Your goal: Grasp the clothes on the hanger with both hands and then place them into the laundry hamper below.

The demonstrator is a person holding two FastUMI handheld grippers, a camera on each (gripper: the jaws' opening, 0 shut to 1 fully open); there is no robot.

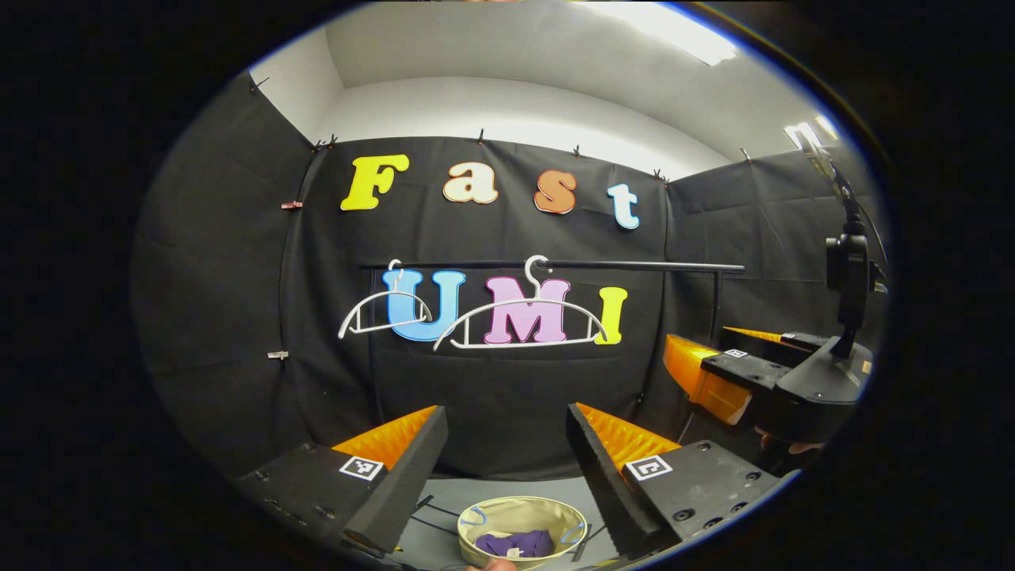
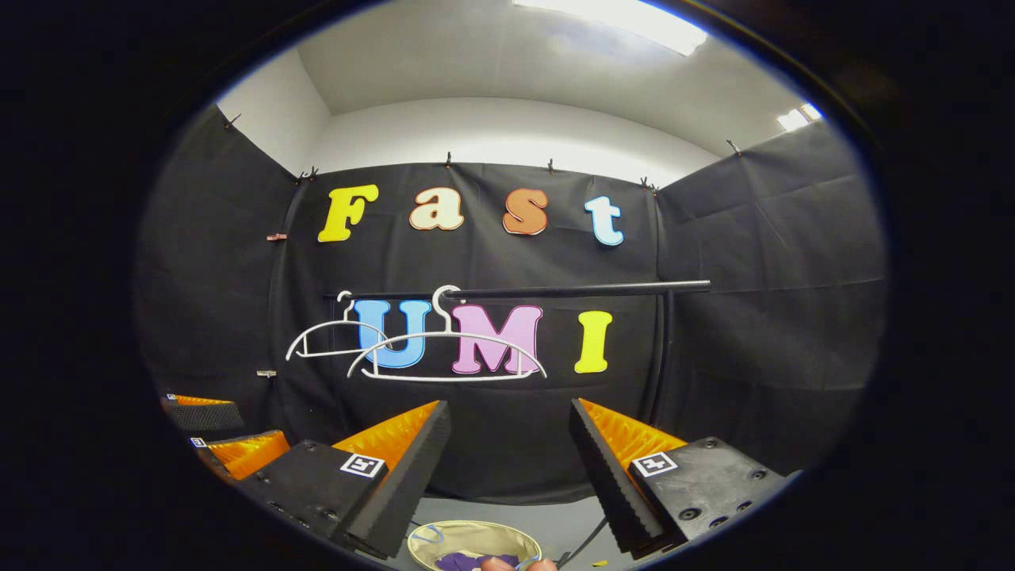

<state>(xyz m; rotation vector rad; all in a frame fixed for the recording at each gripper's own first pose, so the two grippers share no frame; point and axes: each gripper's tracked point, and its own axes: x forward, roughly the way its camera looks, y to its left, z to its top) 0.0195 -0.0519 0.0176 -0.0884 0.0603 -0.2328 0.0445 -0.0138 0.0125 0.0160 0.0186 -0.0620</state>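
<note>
The purple clothes (image 1: 519, 543) lie in a heap inside the laundry hamper (image 1: 476, 538). The hamper is round and pale, with small blue loops on its rim. It sits on the grey floor (image 1: 444, 500), low down and under the rail. In the right gripper view the hamper (image 2: 444, 539) sits at the bottom edge, with a bit of the purple clothes (image 2: 456, 561) peeking out.

Above the hamper, two white hangers hang on a black rail (image 1: 634, 267). The big hanger (image 1: 519, 317) is near the middle of the rail. The small hanger (image 1: 384, 309) is to its left. Both hangers are bare. In the right gripper view the big hanger (image 2: 446, 349) and the small hanger (image 2: 333, 337) hang at the left end of the rail (image 2: 579, 290).

The left gripper (image 1: 507, 444) has its two fingers spread wide apart, and nothing is between them. It is up above the hamper. The right gripper (image 2: 509, 444) is also spread wide and holds nothing.

In the left gripper view the right gripper (image 1: 721, 373) is off to the right side, and a hand (image 1: 781, 446) holds it from below. In the right gripper view the left gripper (image 2: 218, 440) is low on the left side.
</note>
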